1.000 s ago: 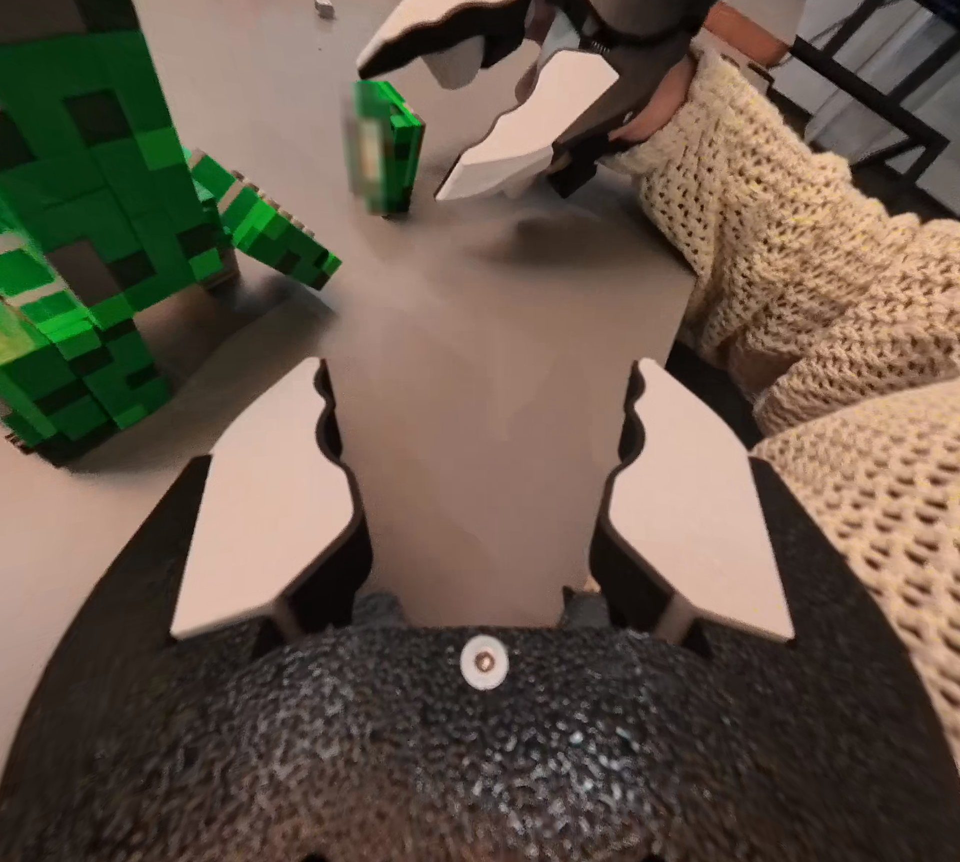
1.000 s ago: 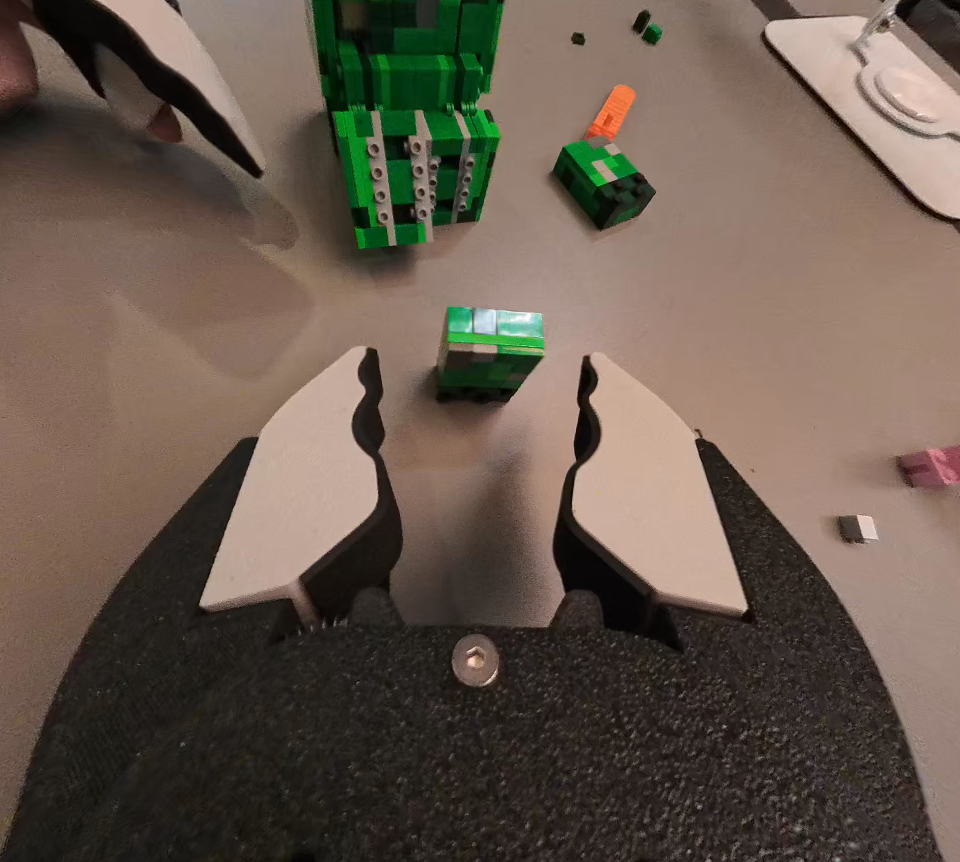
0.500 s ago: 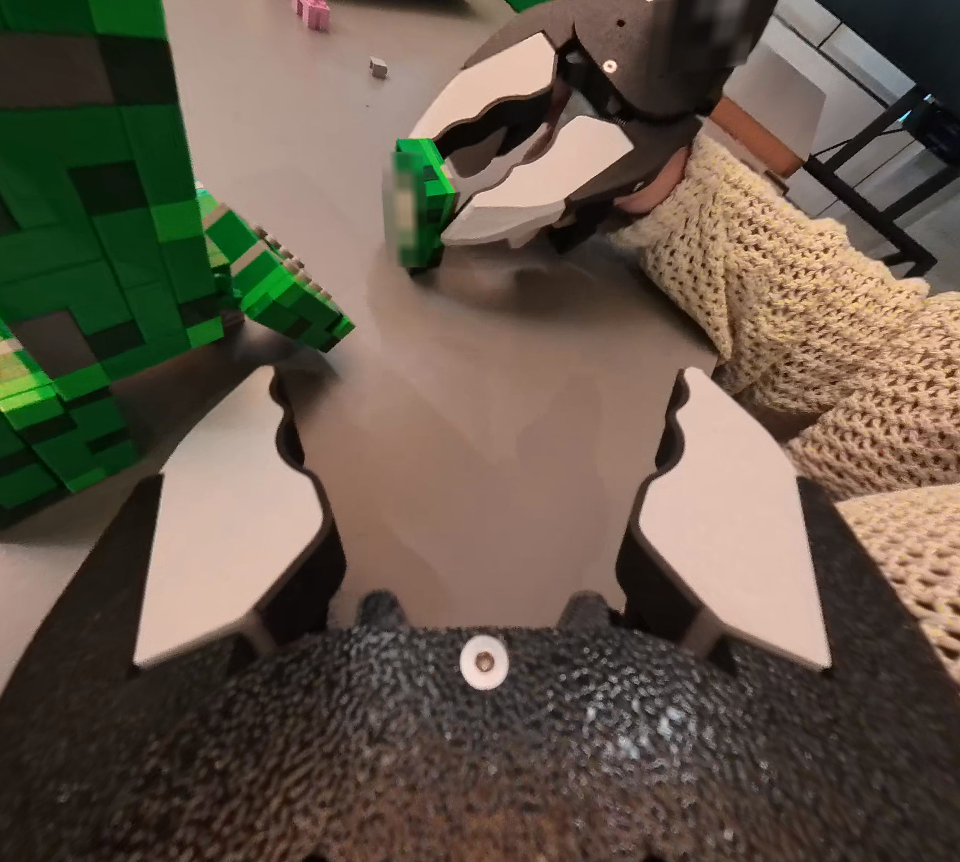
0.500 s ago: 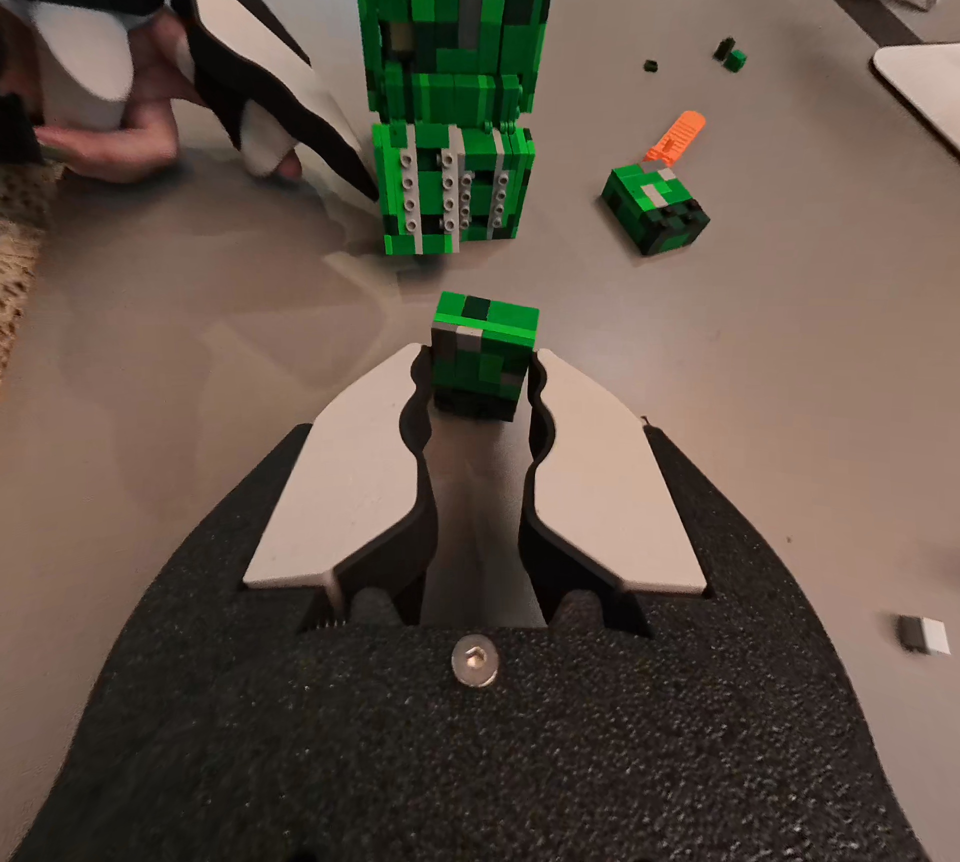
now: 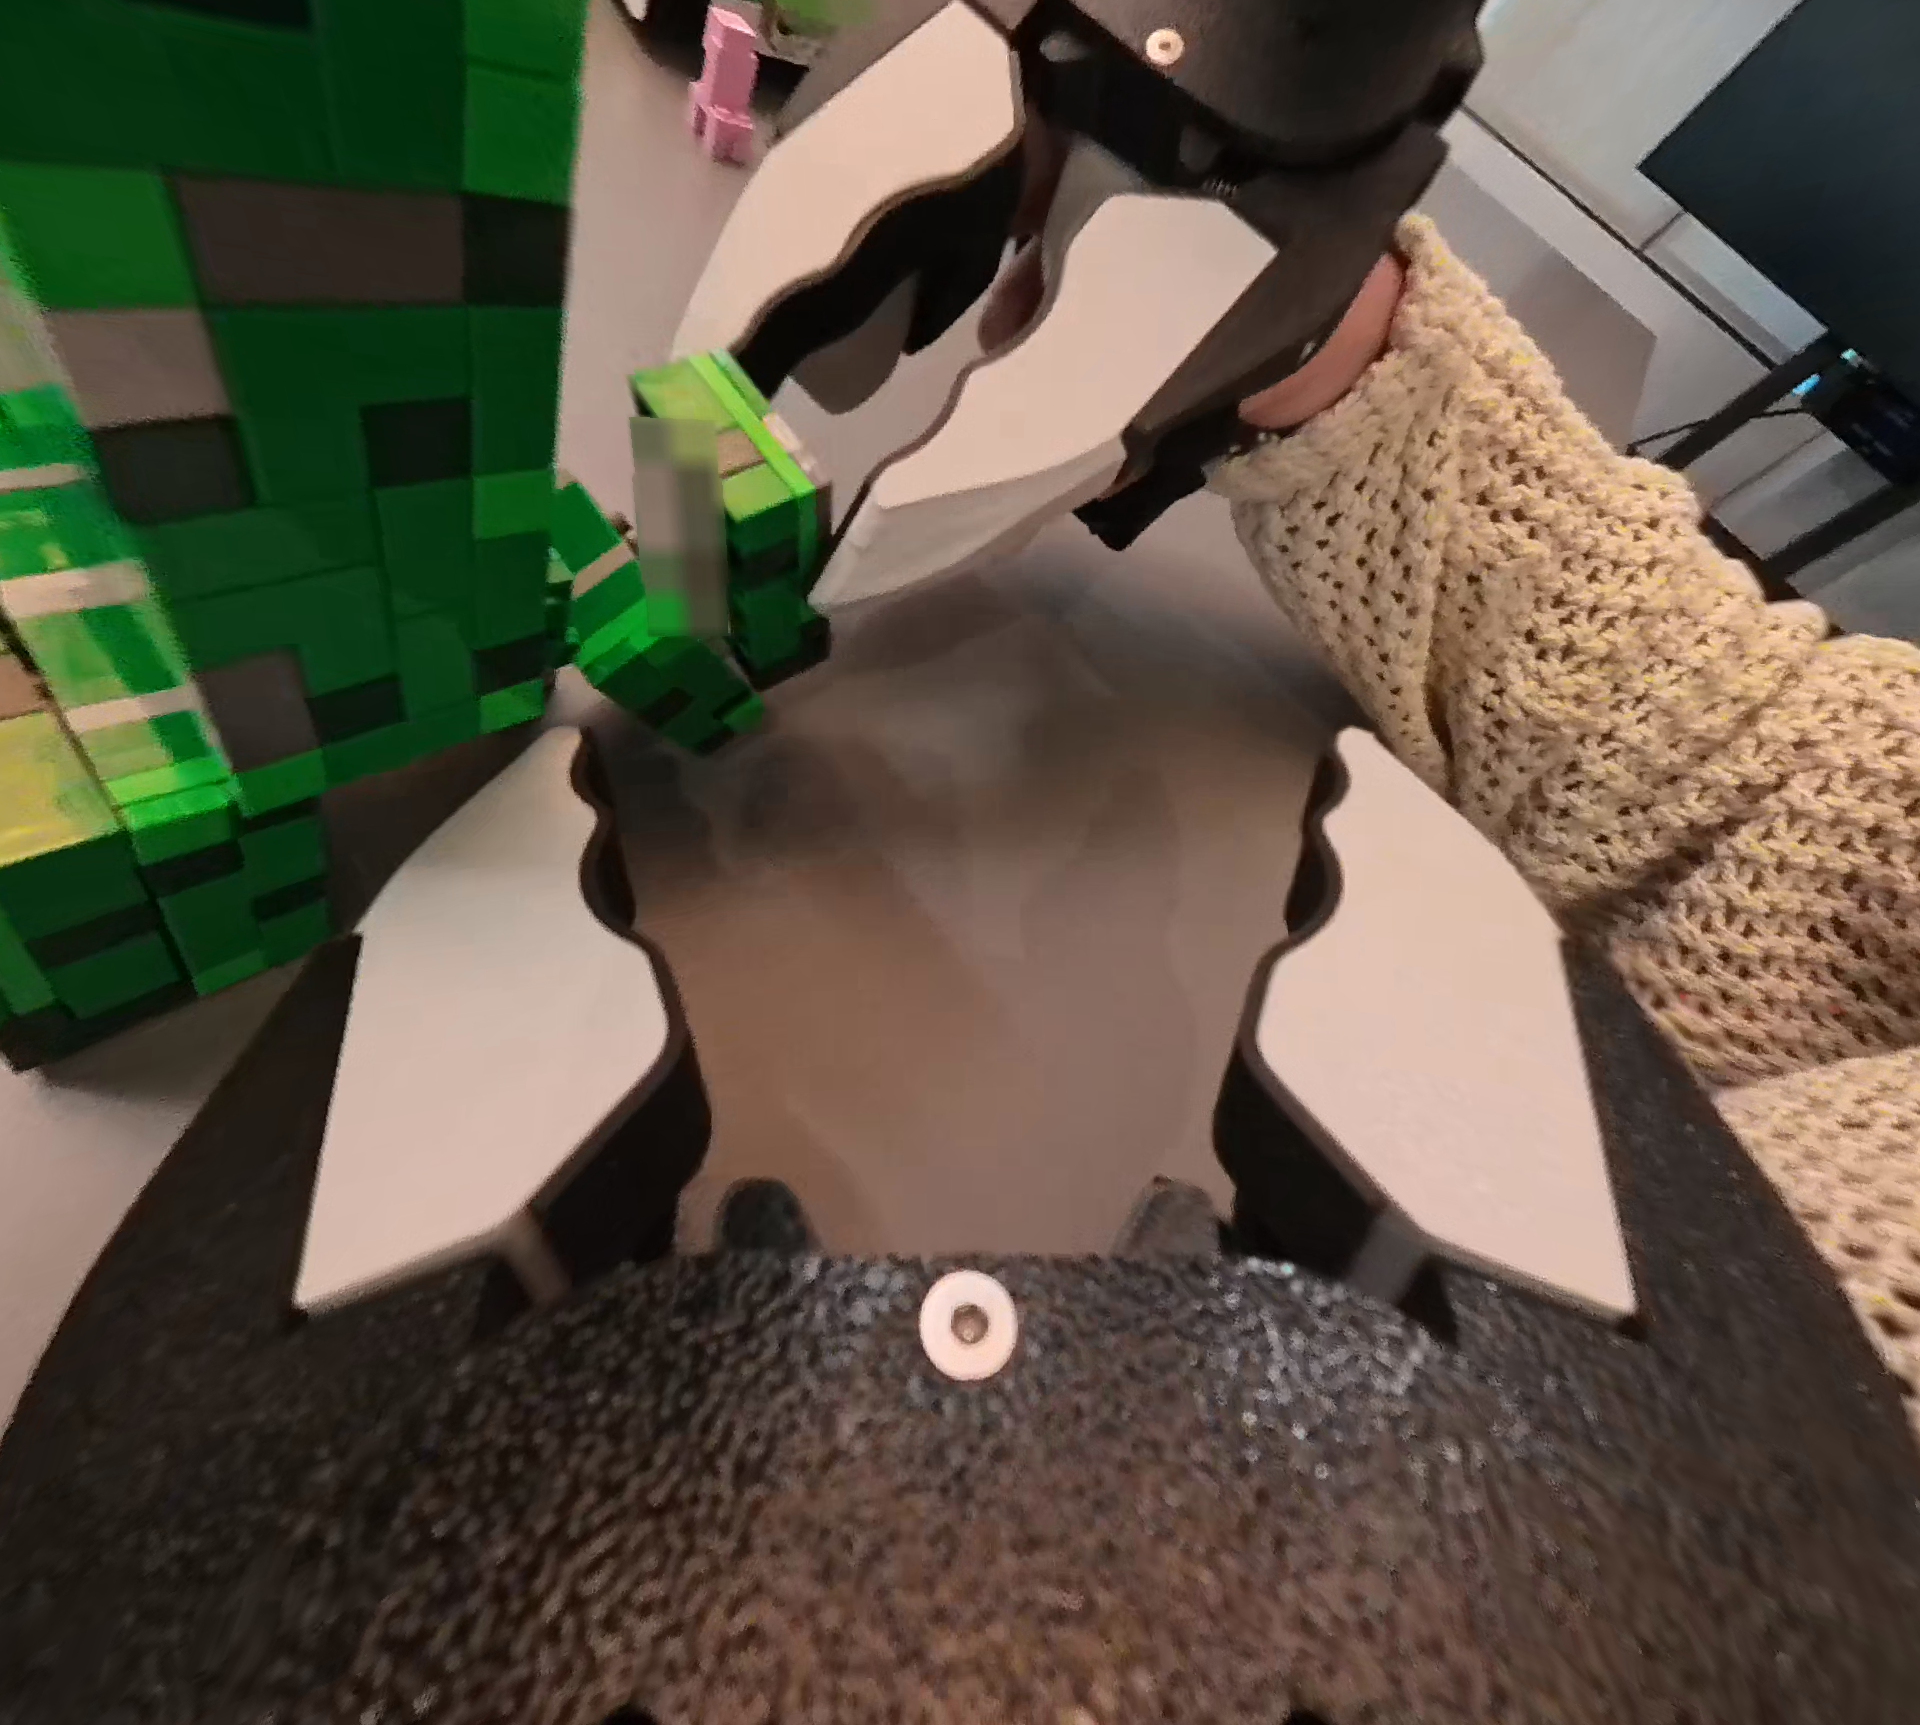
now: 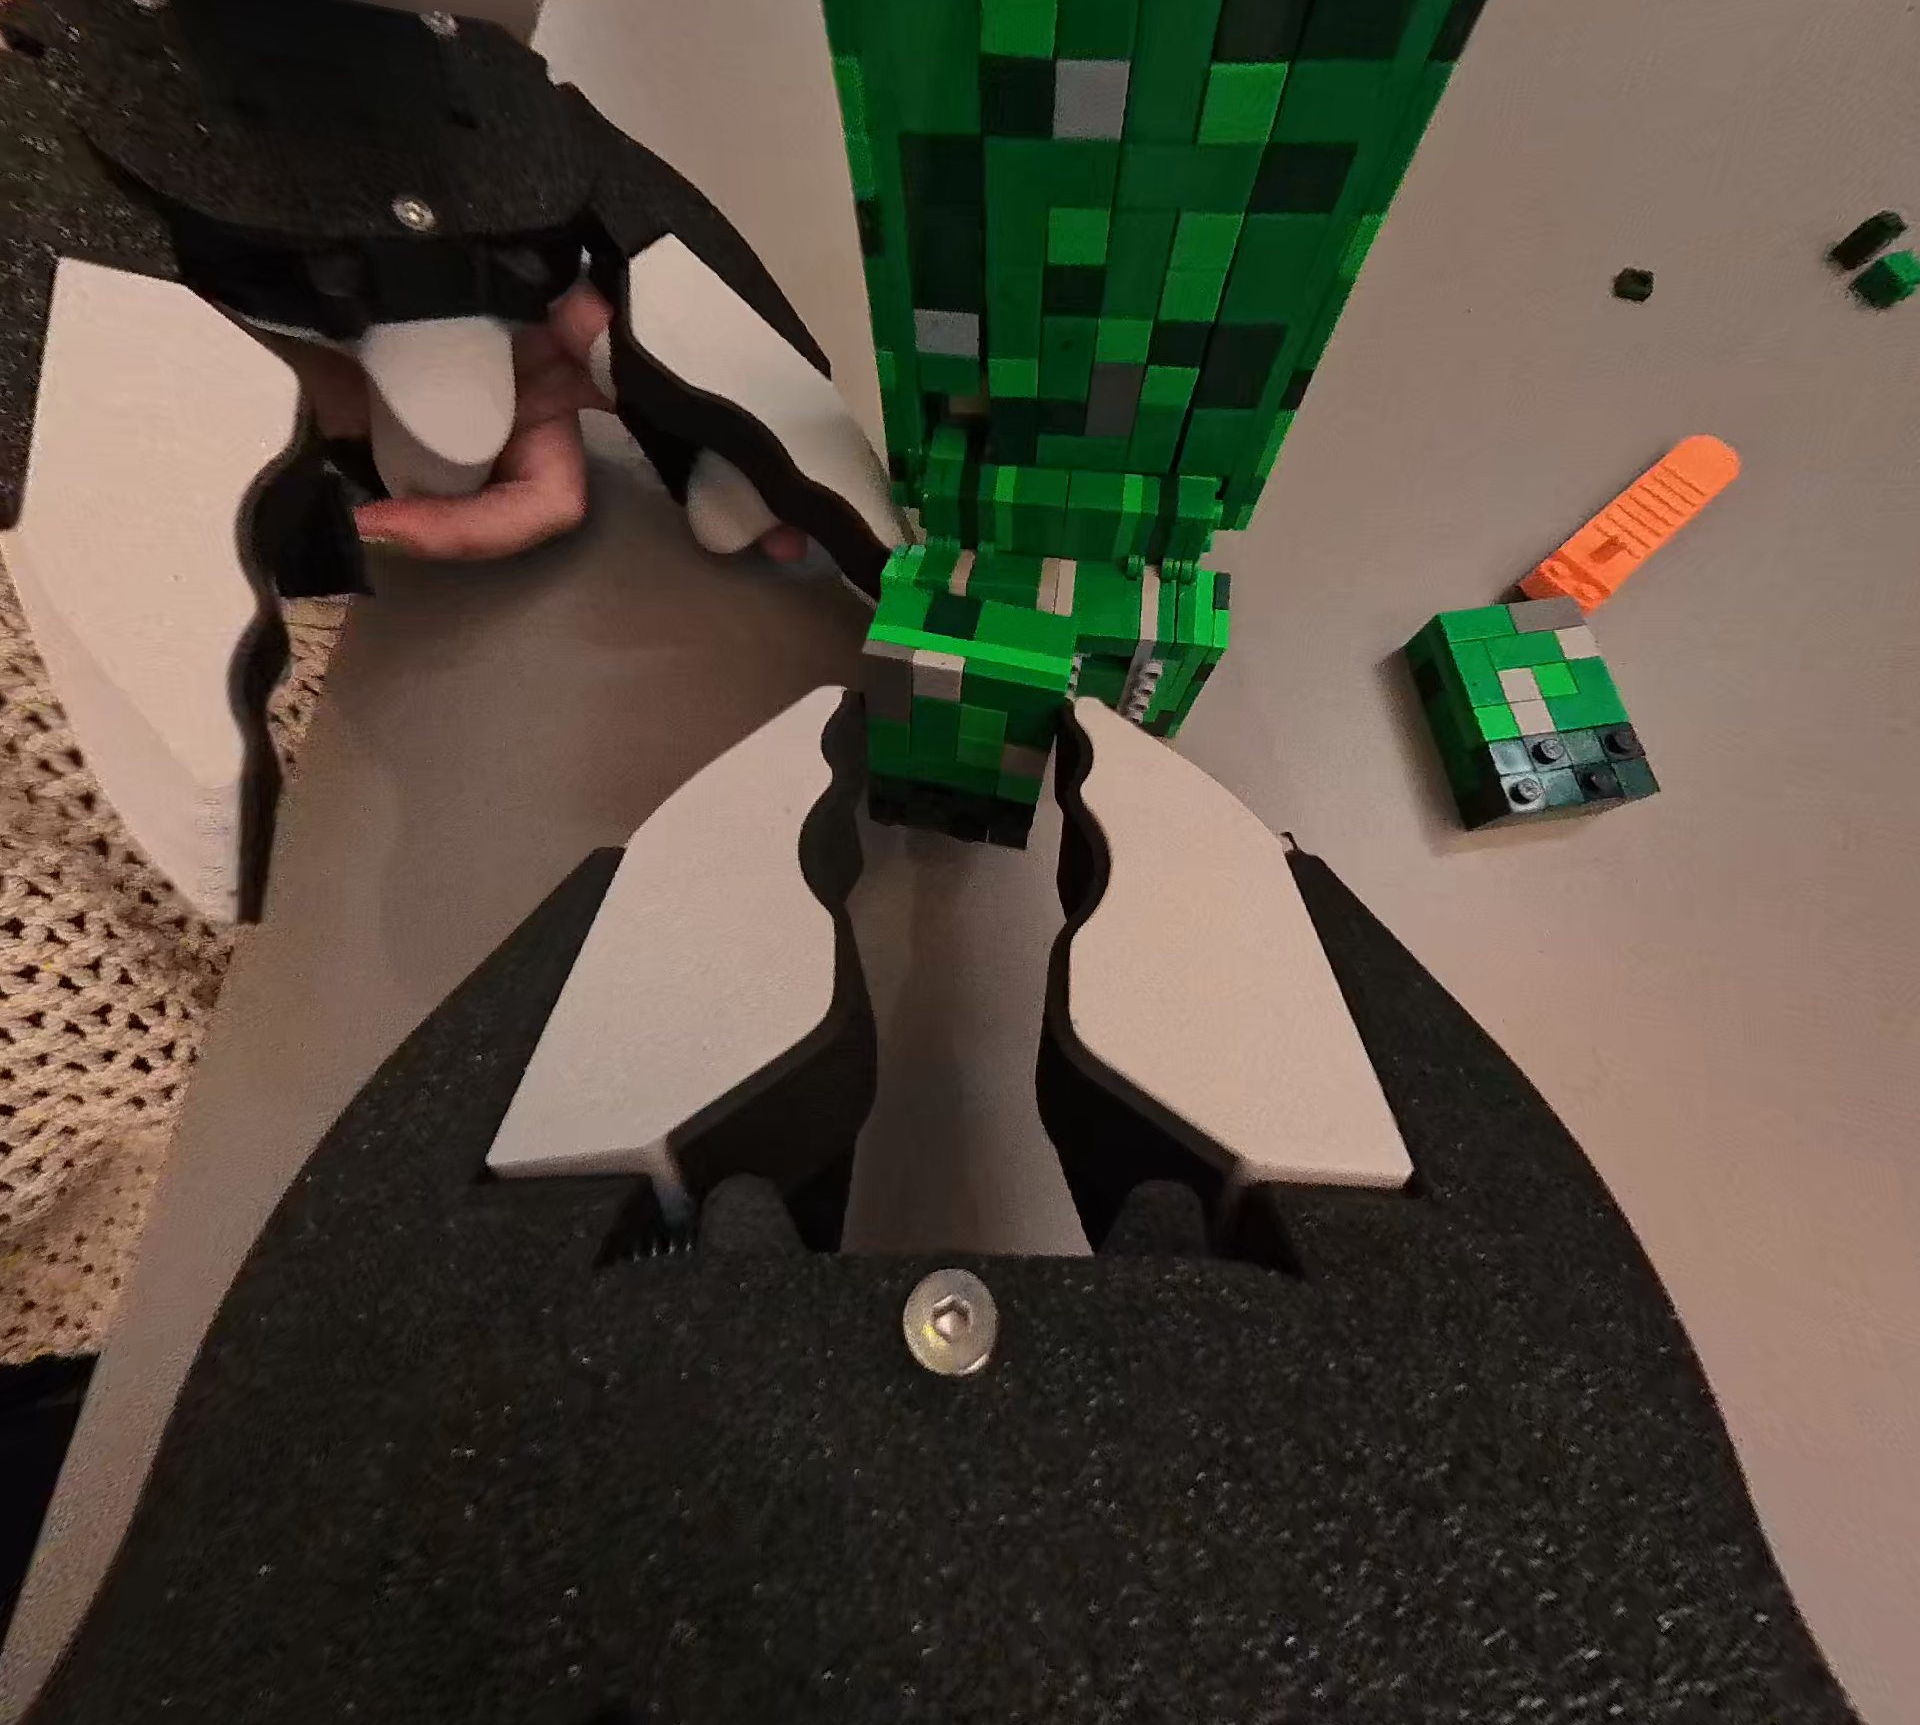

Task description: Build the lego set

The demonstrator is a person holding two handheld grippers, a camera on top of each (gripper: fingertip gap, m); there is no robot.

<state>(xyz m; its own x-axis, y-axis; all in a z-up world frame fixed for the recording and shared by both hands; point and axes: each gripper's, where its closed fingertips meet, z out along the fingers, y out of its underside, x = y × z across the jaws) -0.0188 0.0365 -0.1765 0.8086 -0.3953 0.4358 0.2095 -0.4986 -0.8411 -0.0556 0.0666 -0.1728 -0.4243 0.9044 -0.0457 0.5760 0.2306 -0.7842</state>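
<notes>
Two hand-held grippers work over a grey table (image 6: 1558, 1104). The right hand-held gripper (image 6: 958, 745) has its fingers closed onto the sides of a small green block assembly (image 6: 961, 719), which is lifted clear of the table and held close against the studded foot section (image 6: 1153, 636) at the base of the tall green brick figure (image 6: 1143, 169). Whether block and foot touch cannot be told from the right wrist view; in the left wrist view the same block (image 5: 748, 532) appears just beside the foot (image 5: 644, 657), partly blurred.

The left hand-held gripper (image 5: 956, 844) has its fingers spread wide apart with nothing between them, hovering over bare table beside the figure (image 5: 260, 325). In the right wrist view it (image 6: 571, 667) shows at upper left, one fingertip (image 6: 831, 522) reaching near the figure's base.

A second green block assembly (image 6: 1527, 719) lies on the table to the right of the figure, well apart from it, with an orange brick separator (image 6: 1631, 522) just behind it. Several small dark and green loose pieces (image 6: 1870, 262) lie farther back. A pink brick figure (image 5: 732, 86) stands beyond the right hand-held gripper in the left wrist view. A cream knitted sleeve (image 5: 1558, 636) covers the arm holding the right hand-held gripper.
</notes>
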